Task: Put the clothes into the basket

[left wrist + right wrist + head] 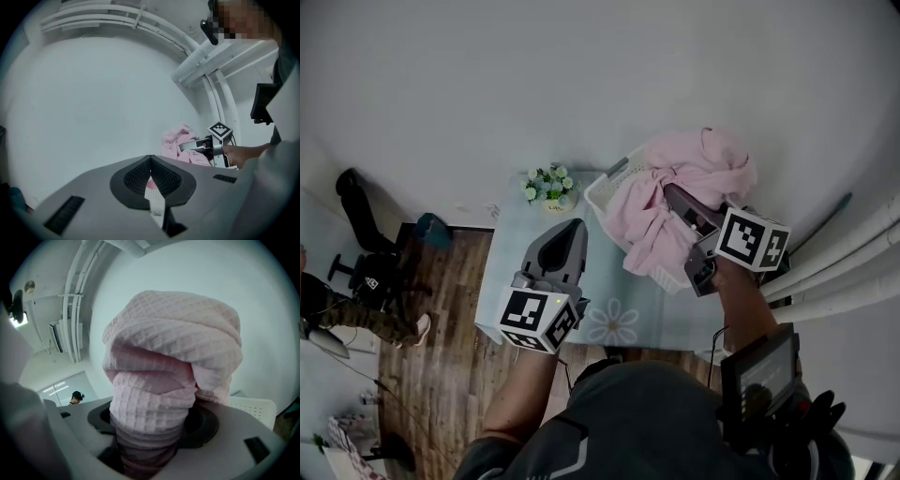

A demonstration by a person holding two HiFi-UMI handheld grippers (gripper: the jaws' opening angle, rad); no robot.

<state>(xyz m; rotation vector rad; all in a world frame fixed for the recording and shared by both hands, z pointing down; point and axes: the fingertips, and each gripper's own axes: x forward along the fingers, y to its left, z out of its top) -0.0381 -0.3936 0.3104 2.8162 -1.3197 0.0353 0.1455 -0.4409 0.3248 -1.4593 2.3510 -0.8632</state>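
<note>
**Garment at the basket, not yet let go**

The pink garment [703, 159] is clamped in the right tool [675, 199] above the white basket [602, 192], with a fold hung outside the basket's near wall. The left tool [572, 225], jaws together and empty, is held beside the basket over the desk [623, 300]. Release and tucking-in are judged to remain.

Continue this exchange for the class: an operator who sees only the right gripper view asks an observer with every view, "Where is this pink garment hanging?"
Observer: The pink garment hangs over the white basket, one fold draped over its rim.
Operator: And the left tool?
Observer: The left tool is shut, over the table, apart from the garment.
Operator: Anything else nearby?
Observer: Potted flowers stand left of the basket.
</note>
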